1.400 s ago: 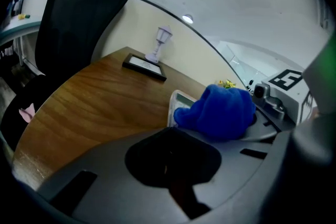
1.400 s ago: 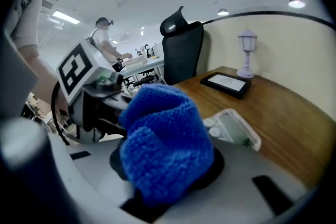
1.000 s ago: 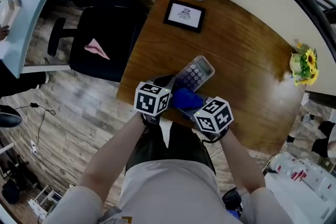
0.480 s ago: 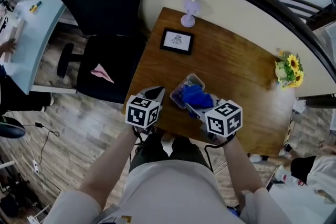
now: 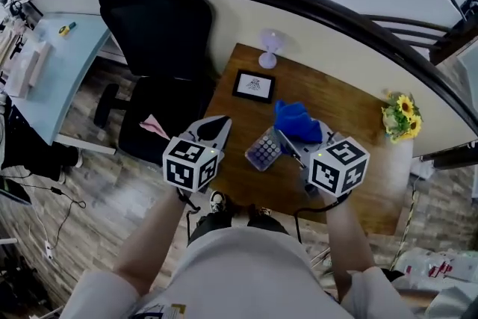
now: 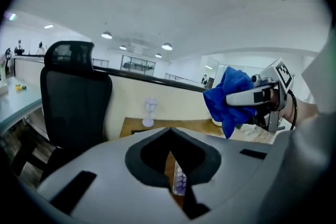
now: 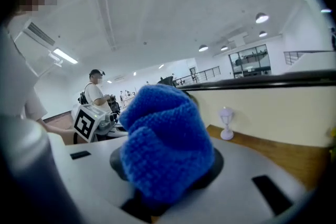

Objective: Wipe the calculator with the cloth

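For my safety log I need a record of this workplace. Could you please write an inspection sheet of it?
Surface: wooden table, set against a curved wall.
Job's things: calculator lies on the table; blue cloth is held up in the air, off the calculator.
Clutter: picture frame, small lilac lamp and sunflower pot, all apart from the calculator.
Grippers: left gripper shut and empty, beside the calculator; right gripper shut on the blue cloth.
Cables: one black cable hangs below the right gripper.
Surroundings: black office chair with a pink item on its seat; pale blue desk at the left.
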